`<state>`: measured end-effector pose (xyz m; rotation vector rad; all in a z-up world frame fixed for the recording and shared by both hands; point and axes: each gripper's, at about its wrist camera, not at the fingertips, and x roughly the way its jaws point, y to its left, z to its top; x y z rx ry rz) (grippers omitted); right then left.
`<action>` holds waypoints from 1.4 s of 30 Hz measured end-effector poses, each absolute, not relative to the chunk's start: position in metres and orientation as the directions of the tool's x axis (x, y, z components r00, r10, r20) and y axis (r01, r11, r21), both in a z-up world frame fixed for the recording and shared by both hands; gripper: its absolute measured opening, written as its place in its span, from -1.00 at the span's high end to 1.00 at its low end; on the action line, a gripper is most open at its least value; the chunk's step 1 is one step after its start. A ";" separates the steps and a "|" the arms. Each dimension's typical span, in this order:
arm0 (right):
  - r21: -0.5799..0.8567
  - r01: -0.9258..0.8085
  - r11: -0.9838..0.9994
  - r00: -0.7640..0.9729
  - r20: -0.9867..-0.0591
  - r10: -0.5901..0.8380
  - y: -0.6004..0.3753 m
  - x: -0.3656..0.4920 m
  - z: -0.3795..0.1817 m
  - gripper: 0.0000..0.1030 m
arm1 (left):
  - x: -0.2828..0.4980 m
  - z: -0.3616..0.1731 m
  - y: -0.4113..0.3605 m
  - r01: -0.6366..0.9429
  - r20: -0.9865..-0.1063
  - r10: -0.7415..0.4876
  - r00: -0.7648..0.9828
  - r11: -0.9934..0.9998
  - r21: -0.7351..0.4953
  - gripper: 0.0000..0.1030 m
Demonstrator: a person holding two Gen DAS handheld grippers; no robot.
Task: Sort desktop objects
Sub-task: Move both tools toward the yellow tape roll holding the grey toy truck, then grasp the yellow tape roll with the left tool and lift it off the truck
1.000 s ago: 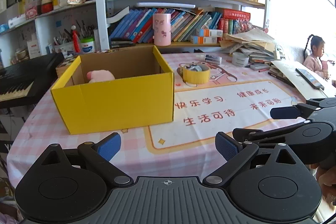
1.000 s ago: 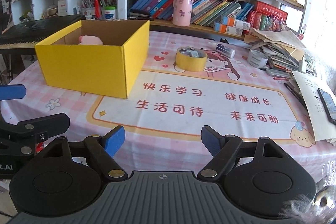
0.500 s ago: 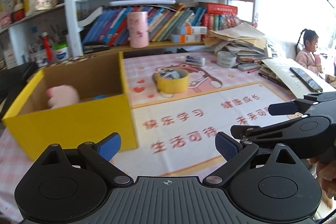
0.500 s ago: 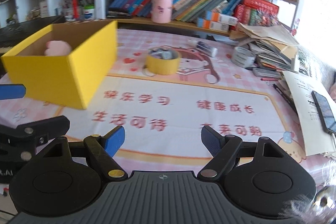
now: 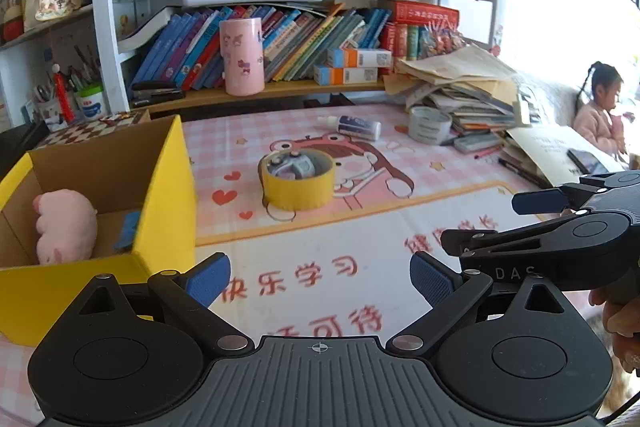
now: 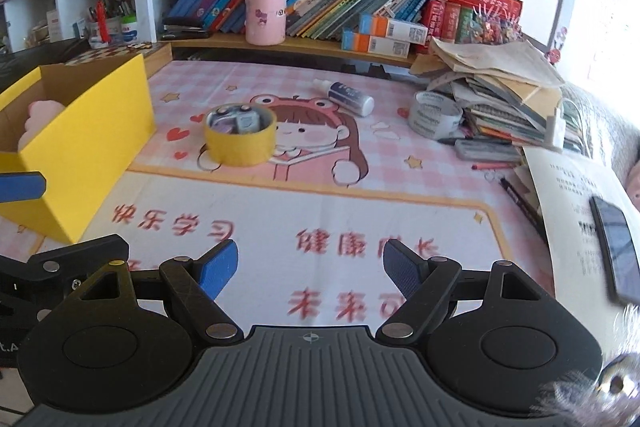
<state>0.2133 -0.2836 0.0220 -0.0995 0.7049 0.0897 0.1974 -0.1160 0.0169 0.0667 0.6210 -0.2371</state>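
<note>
Both grippers hover over the printed desk mat [image 6: 320, 211] with jaws apart and nothing between the blue pads. The left gripper [image 5: 320, 277] points toward the yellow tape roll [image 5: 297, 181], which lies well ahead of its jaws and roughly on their centre line. The right gripper [image 6: 310, 269] has the same roll [image 6: 240, 137] ahead and to the left of its jaws.

The roll lies flat on the mat, hole upward, with a few small items resting inside the ring. It is probably light and fairly stiff, with a smooth outer face that may slip. A hold across the ring wall, one pad inside and one outside, looks sounder than spanning the full width; the loose contents would stay behind or spill if the roll is lifted.

Beyond it lie a glue bottle [image 6: 351, 98] on its side and a grey tape roll [image 6: 434, 114] beside the paper stack. The yellow box [image 5: 100, 195], left of the jaws, already holds a pink plush [image 5: 66, 227].
</note>
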 end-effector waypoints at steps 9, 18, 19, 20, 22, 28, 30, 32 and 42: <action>-0.049 -0.199 0.979 0.765 -0.633 0.123 -0.312 0.258 0.023 -0.52 | 0.227 0.020 -0.144 0.179 -0.585 -0.147 0.798 0.984 -0.003 -0.91; 0.045 -0.207 0.977 0.738 -0.648 0.186 -0.333 0.306 0.015 -0.51 | 0.273 0.010 -0.152 0.123 -0.615 -0.102 0.782 0.992 -0.008 -0.90; 0.052 -0.200 0.978 0.739 -0.648 0.185 -0.336 0.311 0.015 -0.51 | 0.281 0.009 -0.153 0.120 -0.615 -0.094 0.783 0.993 0.000 -0.90; 0.060 -0.191 0.980 0.740 -0.647 0.184 -0.338 0.317 0.015 -0.51 | 0.290 0.006 -0.155 0.118 -0.617 -0.088 0.782 0.993 0.008 -0.91; 0.073 -0.179 0.981 0.742 -0.645 0.183 -0.343 0.326 0.015 -0.51 | 0.308 0.000 -0.157 0.111 -0.622 -0.072 0.780 0.994 0.025 -0.91; 0.082 -0.145 0.986 0.749 -0.642 0.164 -0.355 0.349 0.015 -0.49 | 0.353 -0.024 -0.160 0.085 -0.629 -0.047 0.776 0.996 0.031 -0.91; 0.083 -0.130 0.988 0.753 -0.640 0.153 -0.360 0.355 0.015 -0.50 | 0.365 -0.032 -0.161 0.067 -0.636 -0.037 0.771 0.998 0.023 -0.91; 0.080 -0.121 0.989 0.755 -0.640 0.144 -0.364 0.360 0.015 -0.49 | 0.375 -0.038 -0.160 0.051 -0.637 -0.038 0.770 0.999 0.003 -0.91; 0.087 -0.090 0.992 0.754 -0.645 0.125 -0.378 0.381 0.013 -0.49 | 0.411 -0.061 -0.170 0.041 -0.673 -0.013 0.739 0.999 0.026 -0.95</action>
